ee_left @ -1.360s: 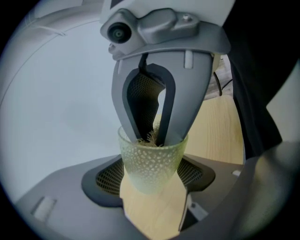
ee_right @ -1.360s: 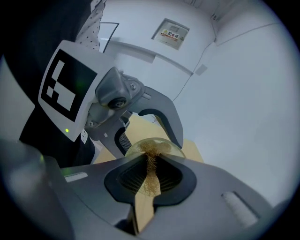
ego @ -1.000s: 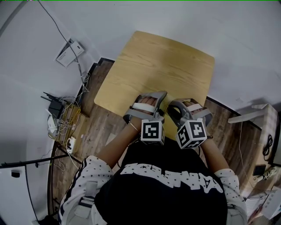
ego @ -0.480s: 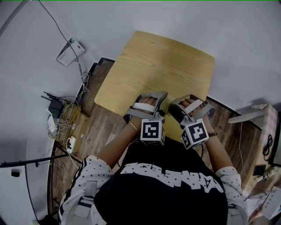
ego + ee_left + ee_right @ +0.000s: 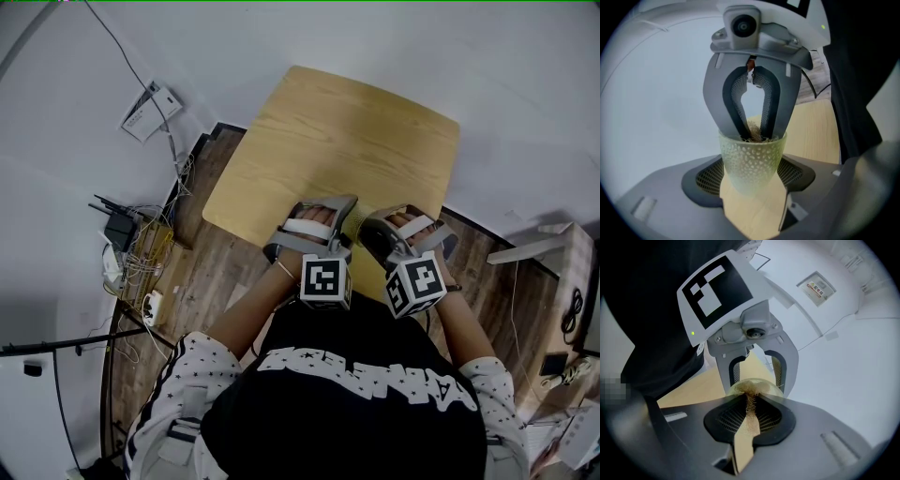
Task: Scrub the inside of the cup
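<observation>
Left gripper view is showing the left tongs (image 5: 752, 182) clamping a pale green, translucent, dot-textured plastic cup (image 5: 751, 157) by its lower wall. The mouth is pointing away from them. The right tongs (image 5: 753, 132) are reaching into that mouth from the opposite side. Their jaws are pinching narrow on a brown fibrous scrubbing pad (image 5: 750, 405), which is sitting just inside the rim. Both tongs are working close to the person's body, beside the near edge of the light wooden desk with rounded corners (image 5: 347, 131).

To scrub well, the left tongs are probably best gripping firmly without squashing the thin wall. The right tongs should be pressing the pad sideways against the inner surface rather than holding it mid-air. Sweeping in circles while the cup is turning the other way would cover the whole wall. The pad also needs pushing deeper to reach the base, with the bare jaw tips staying off the plastic.

The marker cube (image 5: 715, 291) is carrying only black-and-white squares. A white wall plate (image 5: 817, 287) is bearing red print too small to read. White lettering on the black shirt (image 5: 366, 370) is appearing upside down and unclear. No brand is showing on the cup.
</observation>
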Demonstrator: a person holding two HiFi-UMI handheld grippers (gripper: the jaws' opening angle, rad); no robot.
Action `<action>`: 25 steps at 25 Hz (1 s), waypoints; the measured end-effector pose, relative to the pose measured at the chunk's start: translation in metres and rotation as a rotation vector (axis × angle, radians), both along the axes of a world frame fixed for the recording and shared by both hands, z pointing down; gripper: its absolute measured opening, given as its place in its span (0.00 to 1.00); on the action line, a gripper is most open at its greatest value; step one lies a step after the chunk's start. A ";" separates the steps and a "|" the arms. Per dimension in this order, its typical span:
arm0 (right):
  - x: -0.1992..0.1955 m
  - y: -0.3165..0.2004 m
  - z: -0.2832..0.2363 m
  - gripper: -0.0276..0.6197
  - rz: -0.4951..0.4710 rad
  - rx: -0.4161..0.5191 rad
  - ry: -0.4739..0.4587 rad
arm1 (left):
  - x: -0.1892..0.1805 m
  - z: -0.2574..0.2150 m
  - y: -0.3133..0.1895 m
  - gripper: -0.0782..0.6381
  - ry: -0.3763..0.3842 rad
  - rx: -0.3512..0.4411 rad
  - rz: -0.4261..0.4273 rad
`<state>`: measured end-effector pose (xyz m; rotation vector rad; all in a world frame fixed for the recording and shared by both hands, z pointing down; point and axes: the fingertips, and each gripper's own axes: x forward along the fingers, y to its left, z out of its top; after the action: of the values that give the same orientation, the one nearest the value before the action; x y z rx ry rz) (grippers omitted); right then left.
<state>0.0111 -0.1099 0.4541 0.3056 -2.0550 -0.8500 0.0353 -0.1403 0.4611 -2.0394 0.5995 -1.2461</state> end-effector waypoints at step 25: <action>-0.002 -0.002 -0.009 0.13 0.244 -0.311 -0.327 | -0.003 0.004 0.004 0.61 -0.057 0.035 0.003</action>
<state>0.0091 -0.1115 0.4454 0.5359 -2.3506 -0.3401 0.0324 -0.1368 0.4651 -1.9687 0.5869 -1.2781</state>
